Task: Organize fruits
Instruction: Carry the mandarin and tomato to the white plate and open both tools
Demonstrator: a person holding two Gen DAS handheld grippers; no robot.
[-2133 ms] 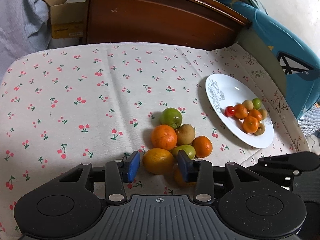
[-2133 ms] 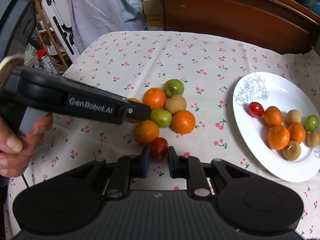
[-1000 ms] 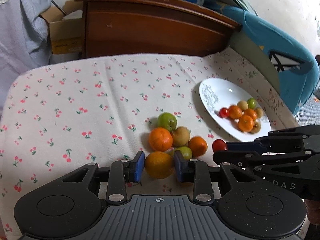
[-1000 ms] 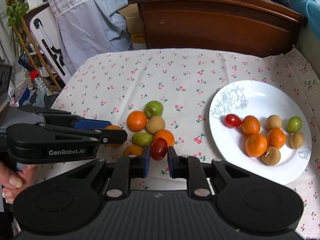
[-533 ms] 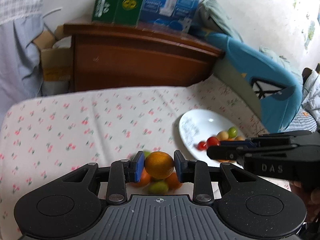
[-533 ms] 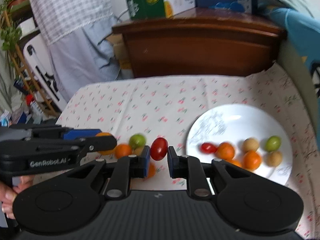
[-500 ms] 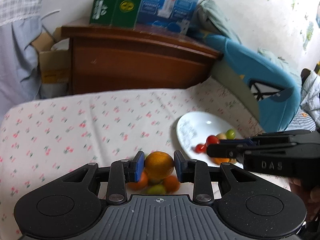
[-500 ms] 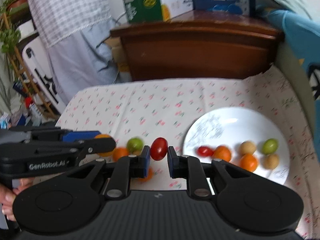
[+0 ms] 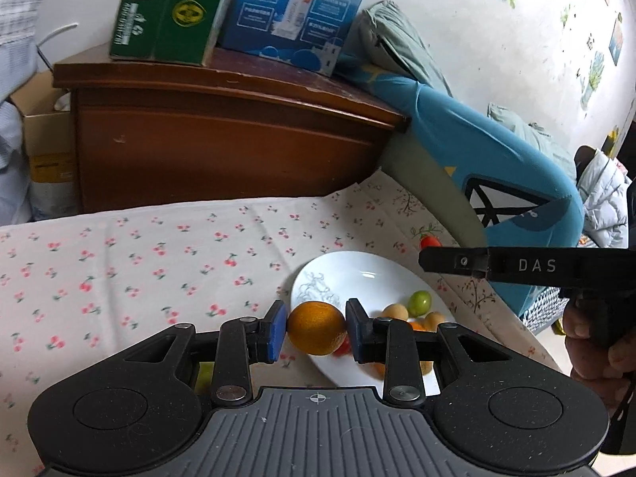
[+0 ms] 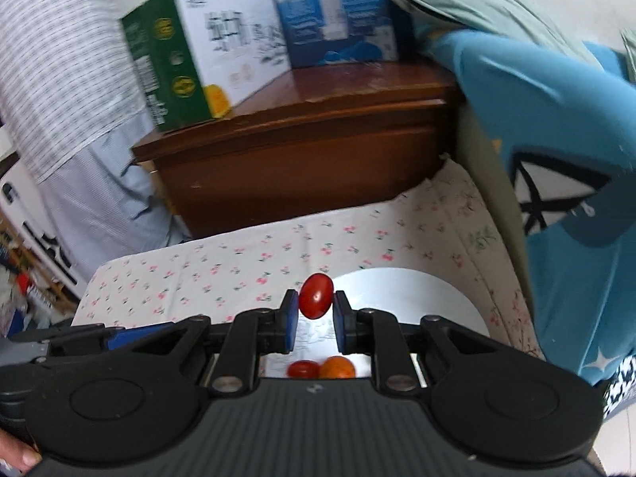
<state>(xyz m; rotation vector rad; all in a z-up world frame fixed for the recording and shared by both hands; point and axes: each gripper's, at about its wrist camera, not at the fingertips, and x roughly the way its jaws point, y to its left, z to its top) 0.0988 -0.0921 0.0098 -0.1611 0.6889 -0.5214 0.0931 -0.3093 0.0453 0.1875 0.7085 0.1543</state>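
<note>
An orange (image 9: 316, 333) sits clamped between the blue pads of the left gripper (image 9: 316, 332), held in the air over the near rim of a white plate (image 9: 357, 274) on the cherry-print counter (image 9: 159, 262). A cherry tomato (image 10: 315, 295) is pinched upright in the nearly closed right gripper (image 10: 315, 310), above the same plate (image 10: 437, 298).

The left wrist view alone shows the plate's load: a green fruit (image 9: 420, 301) and pale brown fruits (image 9: 394, 312), with the right gripper's dark finger marked DAS (image 9: 536, 265) crossing above and a hand (image 9: 592, 342) behind it. The right wrist view alone shows a second tomato (image 10: 303, 369) and a small orange fruit (image 10: 337, 367) on the plate just under its fingers.

A second earlier both grippers hung low beside the loose pile of fruit on the cloth; now they are raised and swung toward the plate, the pile all but out of sight, and the wooden cabinet (image 9: 222, 139) with its cartons (image 9: 294, 12) fills the background.
</note>
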